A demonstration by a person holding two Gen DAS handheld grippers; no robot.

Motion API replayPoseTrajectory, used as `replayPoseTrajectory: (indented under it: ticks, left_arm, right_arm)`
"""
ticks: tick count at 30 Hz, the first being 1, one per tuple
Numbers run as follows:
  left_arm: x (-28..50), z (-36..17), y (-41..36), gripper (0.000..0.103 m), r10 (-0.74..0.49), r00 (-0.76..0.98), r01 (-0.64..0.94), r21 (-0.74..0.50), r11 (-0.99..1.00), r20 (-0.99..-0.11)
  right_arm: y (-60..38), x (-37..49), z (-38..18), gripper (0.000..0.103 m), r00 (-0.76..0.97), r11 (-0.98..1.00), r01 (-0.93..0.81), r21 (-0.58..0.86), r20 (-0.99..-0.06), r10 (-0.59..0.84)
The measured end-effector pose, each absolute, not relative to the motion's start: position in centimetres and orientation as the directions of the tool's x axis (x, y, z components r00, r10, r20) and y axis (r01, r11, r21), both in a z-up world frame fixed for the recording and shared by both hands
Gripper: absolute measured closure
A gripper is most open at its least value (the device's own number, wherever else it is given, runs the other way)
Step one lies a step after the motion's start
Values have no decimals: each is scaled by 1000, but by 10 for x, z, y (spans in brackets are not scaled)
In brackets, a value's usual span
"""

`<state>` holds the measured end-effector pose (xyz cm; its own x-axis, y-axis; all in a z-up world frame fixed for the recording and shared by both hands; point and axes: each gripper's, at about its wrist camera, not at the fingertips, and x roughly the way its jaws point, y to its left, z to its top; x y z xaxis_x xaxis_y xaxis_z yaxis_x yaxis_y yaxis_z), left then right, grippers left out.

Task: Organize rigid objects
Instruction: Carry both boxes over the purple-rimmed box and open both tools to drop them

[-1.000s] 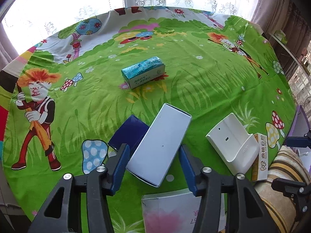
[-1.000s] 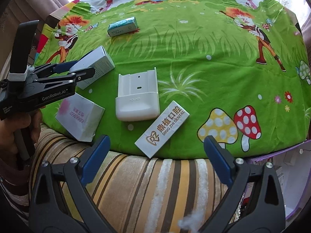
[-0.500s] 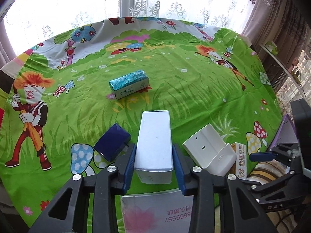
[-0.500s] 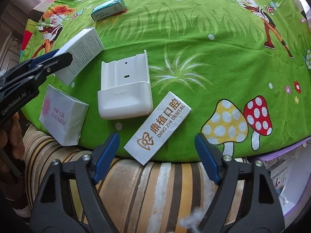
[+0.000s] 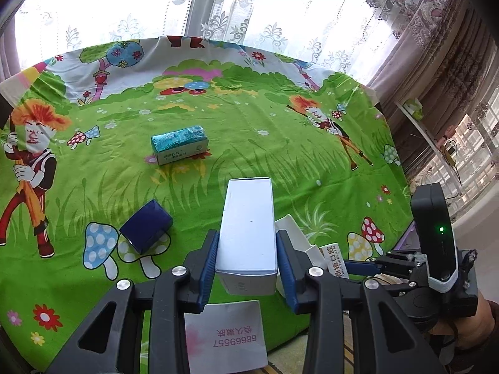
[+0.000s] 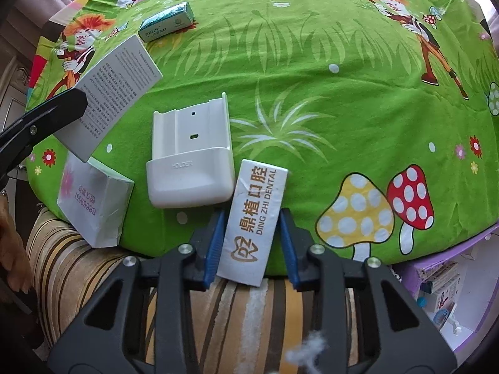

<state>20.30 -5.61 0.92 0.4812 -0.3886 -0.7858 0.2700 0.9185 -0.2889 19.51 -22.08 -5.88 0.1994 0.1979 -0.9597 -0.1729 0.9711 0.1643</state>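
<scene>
At 6 o'clock on table (image 6: 312, 62) | left tongs (image 5: 246, 249) gripping white carton (image 5: 248, 224) | right tongs (image 6: 249, 243) closing on dental box (image 6: 255, 218) | risk: overhanging box tipping off edge.

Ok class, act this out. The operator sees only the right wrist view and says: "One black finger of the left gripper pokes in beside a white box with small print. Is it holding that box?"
Observer: Yes. The left gripper has just been closing, and both fingers now press the long sides of the white box.
Operator: Is anything on its far side hidden from me?
Observer: A dark blue box lies on the tablecloth, apart from the white box.
Operator: And past the table's far edge?
Observer: A bright window with lace curtains.
</scene>
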Motion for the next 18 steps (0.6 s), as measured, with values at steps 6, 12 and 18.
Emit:
replayPoseTrajectory:
  ticks: [6,12,18]
  left_arm:
    - [199,13,-64,65,-411,471,270,-316,909,-780]
    - [193,23,-82,65,-423,463,298,-313,902,-778]
    - [185,31,-113,65,-448,436,349,-313,883,-780]
  right_arm:
    - [-241,184,-42,64,271,971,-161,178,-938,217]
    - [-263,172,-24,64,340,971,-140,195,-912,232]
    - [-288,161,-14,64,380,968,-121,222,-890,252]
